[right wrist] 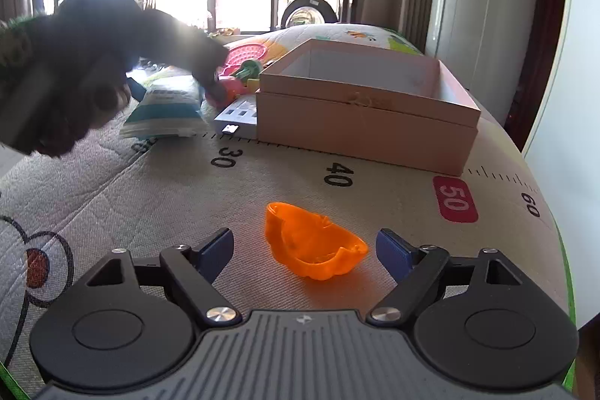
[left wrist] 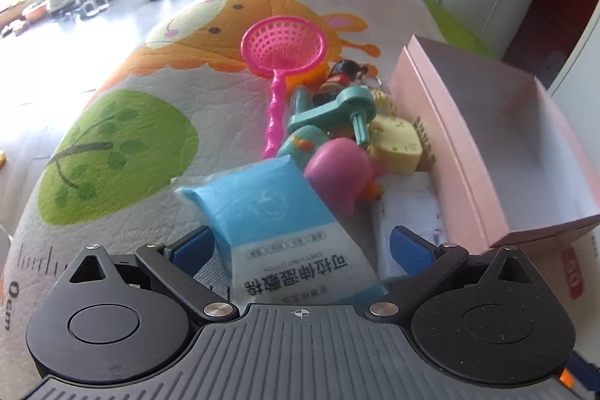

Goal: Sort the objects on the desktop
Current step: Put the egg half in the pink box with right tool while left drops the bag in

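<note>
A blue and white wipes packet [left wrist: 277, 216] lies on the play mat [left wrist: 123, 137], and it sits between the fingers of my left gripper [left wrist: 300, 250]. That gripper is open, its pads standing clear of the packet's sides. Behind the packet is a pile of toys: a purple one [left wrist: 341, 171], a yellow one [left wrist: 397, 145], a teal one [left wrist: 337, 107], a small doll [left wrist: 337, 77] and a pink net scoop [left wrist: 283, 47]. My right gripper [right wrist: 305, 250] is open around an orange plastic mould [right wrist: 311, 246] without touching it. The open pink box [right wrist: 371, 107] is empty.
The pink box [left wrist: 517, 152] stands right of the toy pile. A flat white carton [right wrist: 240, 115] lies against its left side. In the right wrist view the left hand and its gripper [right wrist: 93, 74] are a dark blur over the packet [right wrist: 168, 111]. The mat's edge drops off at the right.
</note>
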{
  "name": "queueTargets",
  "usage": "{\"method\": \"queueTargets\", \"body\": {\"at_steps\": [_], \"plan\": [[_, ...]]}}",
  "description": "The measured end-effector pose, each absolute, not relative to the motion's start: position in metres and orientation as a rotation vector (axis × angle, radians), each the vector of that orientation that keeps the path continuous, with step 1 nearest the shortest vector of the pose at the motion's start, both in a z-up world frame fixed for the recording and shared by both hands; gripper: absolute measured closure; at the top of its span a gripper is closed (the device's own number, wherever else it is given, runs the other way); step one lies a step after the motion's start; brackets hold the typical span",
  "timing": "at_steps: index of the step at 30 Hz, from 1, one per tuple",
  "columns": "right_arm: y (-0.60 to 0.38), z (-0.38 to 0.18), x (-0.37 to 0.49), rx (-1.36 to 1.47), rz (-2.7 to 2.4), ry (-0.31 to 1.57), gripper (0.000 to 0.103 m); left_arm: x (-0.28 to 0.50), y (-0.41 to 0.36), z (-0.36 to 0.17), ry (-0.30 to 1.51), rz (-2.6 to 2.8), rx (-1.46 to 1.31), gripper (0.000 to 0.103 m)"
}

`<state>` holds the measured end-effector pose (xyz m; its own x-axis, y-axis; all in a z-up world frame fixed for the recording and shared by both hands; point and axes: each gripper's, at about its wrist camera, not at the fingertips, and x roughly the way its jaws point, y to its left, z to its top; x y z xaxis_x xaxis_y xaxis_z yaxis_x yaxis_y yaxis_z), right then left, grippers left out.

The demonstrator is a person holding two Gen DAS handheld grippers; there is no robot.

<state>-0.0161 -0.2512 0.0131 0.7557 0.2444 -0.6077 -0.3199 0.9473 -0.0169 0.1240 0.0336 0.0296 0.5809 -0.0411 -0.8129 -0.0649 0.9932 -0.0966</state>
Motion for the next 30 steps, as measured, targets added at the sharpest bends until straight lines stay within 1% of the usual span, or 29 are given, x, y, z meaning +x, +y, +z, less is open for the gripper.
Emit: {"method": "queueTargets", "body": {"at_steps": [1,2,3,6,7,8,9,10,11,17,21,25,28,29,30], "plan": [[-0.254,0.013,-0.015,-0.108,0.305,0.65,0.018,0.121,0.033,0.029,0.928,-0.002,-0.103,0.001],[-0.256,0.013,-0.013,-0.096,0.305,0.658,0.018,0.116,0.032,0.029,0.914,-0.022,-0.073,0.004],[-0.257,0.013,-0.012,-0.086,0.306,0.665,0.018,0.111,0.032,0.031,0.899,-0.039,-0.046,0.013],[-0.259,0.012,-0.008,-0.07,0.309,0.685,0.018,0.09,0.033,0.033,0.883,-0.088,0.047,0.03],[-0.258,0.012,-0.009,-0.073,0.311,0.683,0.019,0.081,0.034,0.033,0.876,-0.104,0.079,0.033],[-0.258,0.012,-0.01,-0.078,0.311,0.676,0.027,0.072,0.034,0.034,0.869,-0.122,0.111,0.037],[-0.257,0.012,-0.011,-0.085,0.315,0.671,0.038,0.062,0.033,0.035,0.862,-0.139,0.141,0.037],[-0.255,0.012,-0.012,-0.099,0.318,0.671,0.044,0.053,0.033,0.035,0.858,-0.158,0.16,0.038],[-0.253,0.011,-0.012,-0.111,0.317,0.675,0.046,0.04,0.032,0.037,0.856,-0.187,0.175,0.038],[-0.25,0.023,-0.017,-0.161,0.34,0.658,0.046,-0.011,0.023,0.051,0.825,-0.329,0.181,0.04],[-0.259,0.058,-0.026,-0.182,0.349,0.568,0.046,-0.021,0.012,0.079,0.741,-0.393,0.156,0.041],[-0.28,0.103,-0.026,-0.173,0.3,0.448,0.046,-0.008,-0.01,0.114,0.609,-0.488,0.133,0.041],[-0.295,0.134,-0.006,-0.169,0.259,0.372,0.046,0.021,-0.032,0.133,0.516,-0.528,0.113,0.04],[-0.298,0.144,0.006,-0.169,0.243,0.349,0.046,0.037,-0.041,0.137,0.495,-0.529,0.096,0.04],[-0.301,0.153,0.023,-0.163,0.228,0.336,0.046,0.054,-0.05,0.139,0.484,-0.534,0.076,0.036]]}}
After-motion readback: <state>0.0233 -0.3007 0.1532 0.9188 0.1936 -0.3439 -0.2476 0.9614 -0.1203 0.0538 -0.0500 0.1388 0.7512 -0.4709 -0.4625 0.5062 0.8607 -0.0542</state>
